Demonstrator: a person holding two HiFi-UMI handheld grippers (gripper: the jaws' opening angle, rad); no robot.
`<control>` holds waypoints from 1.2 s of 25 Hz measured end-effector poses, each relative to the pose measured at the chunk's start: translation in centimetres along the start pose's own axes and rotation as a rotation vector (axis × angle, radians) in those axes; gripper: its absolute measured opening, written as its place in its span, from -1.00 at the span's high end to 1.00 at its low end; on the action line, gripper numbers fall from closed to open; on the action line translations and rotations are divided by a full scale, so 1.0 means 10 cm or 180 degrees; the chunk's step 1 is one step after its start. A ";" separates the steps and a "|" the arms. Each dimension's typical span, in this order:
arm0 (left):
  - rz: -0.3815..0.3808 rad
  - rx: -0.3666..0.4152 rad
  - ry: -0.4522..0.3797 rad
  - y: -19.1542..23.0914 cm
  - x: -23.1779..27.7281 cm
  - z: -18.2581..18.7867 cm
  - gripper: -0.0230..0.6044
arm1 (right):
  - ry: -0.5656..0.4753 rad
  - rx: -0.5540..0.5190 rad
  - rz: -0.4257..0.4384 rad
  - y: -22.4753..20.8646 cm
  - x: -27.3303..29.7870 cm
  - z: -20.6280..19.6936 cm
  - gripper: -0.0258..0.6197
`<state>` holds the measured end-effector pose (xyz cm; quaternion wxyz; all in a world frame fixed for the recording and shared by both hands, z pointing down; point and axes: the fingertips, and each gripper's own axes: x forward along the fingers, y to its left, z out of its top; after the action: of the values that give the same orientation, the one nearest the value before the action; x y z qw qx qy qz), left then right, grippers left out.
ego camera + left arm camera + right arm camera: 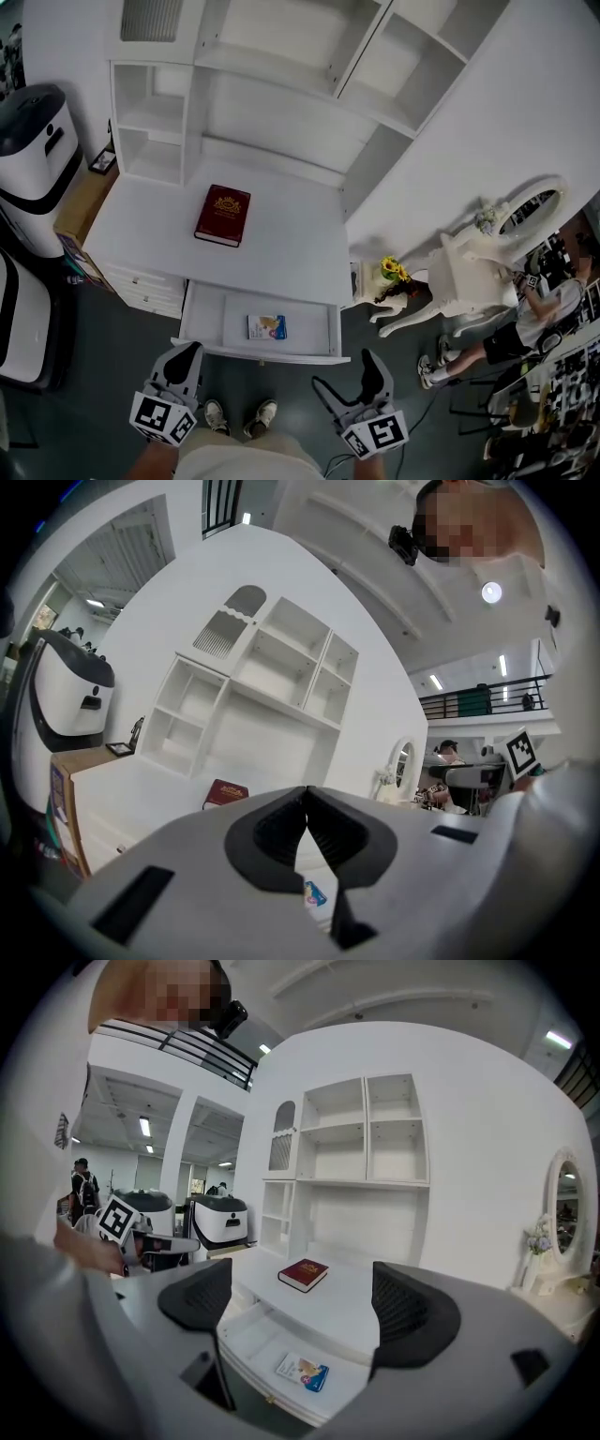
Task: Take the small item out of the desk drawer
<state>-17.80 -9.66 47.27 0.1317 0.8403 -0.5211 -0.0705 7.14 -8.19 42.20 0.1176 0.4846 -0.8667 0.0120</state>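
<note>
The white desk's drawer (211,319) stands pulled out toward me. A small blue and white packet (267,326) (302,1372) lies flat on the drawer's floor, right of the middle; a sliver of the packet (315,893) shows below the left jaws. My left gripper (185,361) hangs shut and empty just in front of the drawer's left front corner. My right gripper (368,370) is open and empty, in front of the drawer's right front corner. Neither touches the drawer or the packet.
A dark red book (223,215) lies on the desk top (291,244) under white shelves (272,84). A white machine (33,155) and a cardboard box (80,211) stand left. A white vanity with an oval mirror (530,211) and flowers (392,272) stands right, a person beyond it.
</note>
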 end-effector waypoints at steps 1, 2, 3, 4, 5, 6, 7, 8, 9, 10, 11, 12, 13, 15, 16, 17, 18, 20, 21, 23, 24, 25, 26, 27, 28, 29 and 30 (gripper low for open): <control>0.0018 -0.0002 0.0016 0.03 0.02 0.00 0.88 | 0.0020 -0.0020 0.0021 0.00 0.07 -0.01 -0.51; 0.0037 -0.0001 0.0029 0.06 0.04 0.00 0.87 | 0.0042 -0.0049 0.0044 -0.01 0.14 -0.03 -0.51; 0.0058 0.0005 0.0041 0.08 0.06 -0.01 0.88 | 0.0065 -0.0087 0.0071 -0.01 0.20 -0.06 -0.51; 0.0083 0.0014 0.0049 0.11 0.09 -0.02 0.88 | 0.0088 -0.0129 0.0101 -0.02 0.26 -0.09 -0.51; 0.0109 0.0027 0.0049 0.12 0.12 -0.01 0.87 | 0.0108 -0.0168 0.0136 -0.03 0.31 -0.13 -0.51; 0.0137 0.0047 0.0038 0.13 0.15 0.00 0.88 | 0.0125 -0.0202 0.0176 -0.05 0.36 -0.16 -0.51; 0.0166 0.0070 0.0021 0.14 0.19 0.03 0.87 | 0.0143 -0.0233 0.0219 -0.07 0.41 -0.21 -0.51; 0.0197 0.0091 0.0001 0.14 0.23 0.06 0.87 | 0.0170 -0.0270 0.0265 -0.09 0.47 -0.26 -0.51; 0.0229 0.0102 -0.0018 0.14 0.27 0.09 0.88 | 0.0206 -0.0318 0.0317 -0.11 0.53 -0.31 -0.51; 0.0259 0.0106 -0.0034 0.12 0.32 0.12 0.87 | 0.0248 -0.0376 0.0374 -0.14 0.60 -0.37 -0.51; 0.0282 0.0114 -0.0047 0.10 0.36 0.14 0.87 | 0.0289 -0.0435 0.0437 -0.18 0.67 -0.42 -0.51; 0.0302 0.0134 -0.0053 0.07 0.41 0.17 0.88 | 0.0328 -0.0483 0.0503 -0.22 0.74 -0.47 -0.51; 0.0326 0.0160 -0.0057 0.05 0.46 0.19 0.87 | 0.0369 -0.0513 0.0572 -0.26 0.81 -0.51 -0.51; 0.0410 0.0192 -0.0086 0.04 0.55 0.24 0.88 | 0.0427 -0.0540 0.0714 -0.34 0.96 -0.62 -0.51; 0.0464 0.0200 -0.0106 0.05 0.58 0.26 0.87 | 0.0454 -0.0563 0.0787 -0.37 1.03 -0.70 -0.51; 0.0518 0.0208 -0.0121 0.05 0.60 0.28 0.88 | 0.0499 -0.0599 0.0857 -0.39 1.10 -0.78 -0.51; 0.0569 0.0215 -0.0128 0.05 0.62 0.29 0.87 | 0.0565 -0.0646 0.0921 -0.41 1.15 -0.87 -0.51; 0.0663 0.0218 -0.0128 0.04 0.65 0.28 0.87 | 0.0682 -0.0745 0.1042 -0.46 1.26 -1.03 -0.51; 0.0709 0.0216 -0.0125 0.04 0.66 0.27 0.88 | 0.0723 -0.0791 0.1103 -0.48 1.32 -1.11 -0.51; 0.0804 0.0206 -0.0109 0.04 0.67 0.23 0.87 | 0.0815 -0.0885 0.1241 -0.50 1.44 -1.28 -0.51; 0.0854 0.0201 -0.0094 0.04 0.66 0.20 0.88 | 0.0873 -0.0928 0.1318 -0.50 1.50 -1.38 -0.51; 0.0904 0.0195 -0.0080 0.04 0.66 0.18 0.88 | 0.0938 -0.0960 0.1400 -0.49 1.56 -1.48 -0.51; 0.0956 0.0189 -0.0068 0.04 0.65 0.15 0.88 | 0.1006 -0.0975 0.1483 -0.48 1.62 -1.58 -0.51; 0.1009 0.0183 -0.0056 0.03 0.64 0.14 0.88 | 0.1076 -0.0972 0.1566 -0.47 1.68 -1.69 -0.51; 0.1060 0.0178 -0.0043 0.02 0.64 0.13 0.87 | 0.1147 -0.0962 0.1648 -0.47 1.74 -1.79 -0.51; 0.1111 0.0175 -0.0029 0.02 0.63 0.11 0.88 | 0.1222 -0.0957 0.1730 -0.46 1.80 -1.90 -0.51; 0.1161 0.0174 -0.0016 0.01 0.62 0.10 0.87 | 0.1299 -0.0967 0.1812 -0.45 1.85 -2.03 -0.51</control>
<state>-15.41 -15.35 46.51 0.1181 0.7349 -0.6670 -0.0334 5.47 -23.34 65.48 0.3502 0.1890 -0.9173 0.0118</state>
